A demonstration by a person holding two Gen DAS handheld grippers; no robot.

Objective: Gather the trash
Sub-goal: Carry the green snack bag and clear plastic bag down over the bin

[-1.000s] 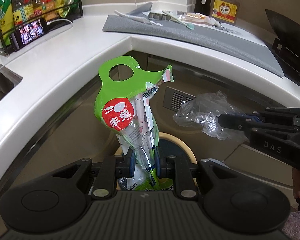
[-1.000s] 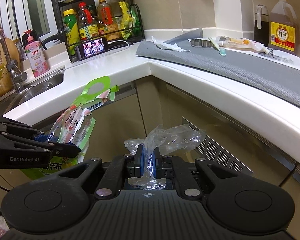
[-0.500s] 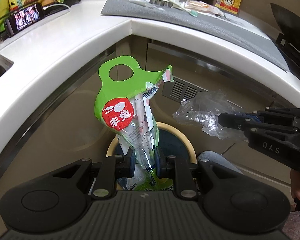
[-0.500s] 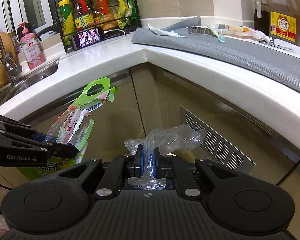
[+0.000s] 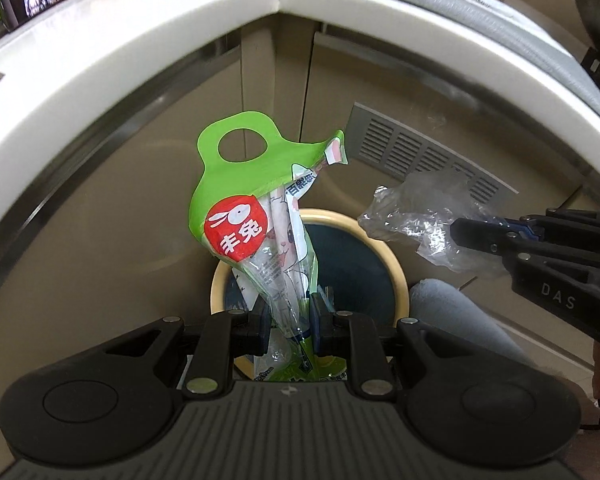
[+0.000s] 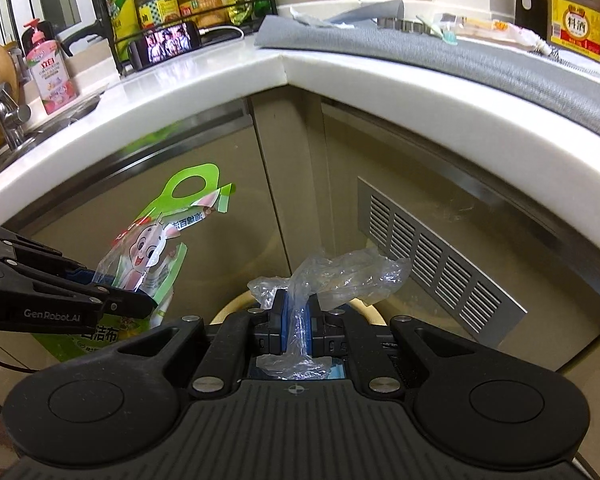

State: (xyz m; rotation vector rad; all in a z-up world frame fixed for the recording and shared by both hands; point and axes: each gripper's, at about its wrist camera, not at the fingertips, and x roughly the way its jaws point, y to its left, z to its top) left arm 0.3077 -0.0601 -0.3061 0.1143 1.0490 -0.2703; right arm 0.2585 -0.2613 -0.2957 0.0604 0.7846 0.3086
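Left wrist view: left tool (image 5: 290, 322) clamped on green wrapper bag (image 5: 256, 228), above the yellow-rimmed bin (image 5: 396, 276). Right tool (image 6: 296, 330) pinching crumpled clear plastic (image 6: 348, 276), beside the bin. Both items collected; neither dropped in yet.

A green-topped clear packet (image 5: 256, 240) stands upright above a round yellow-rimmed bin (image 5: 396, 276); crumpled clear plastic wrap (image 5: 424, 216) hangs beside it.
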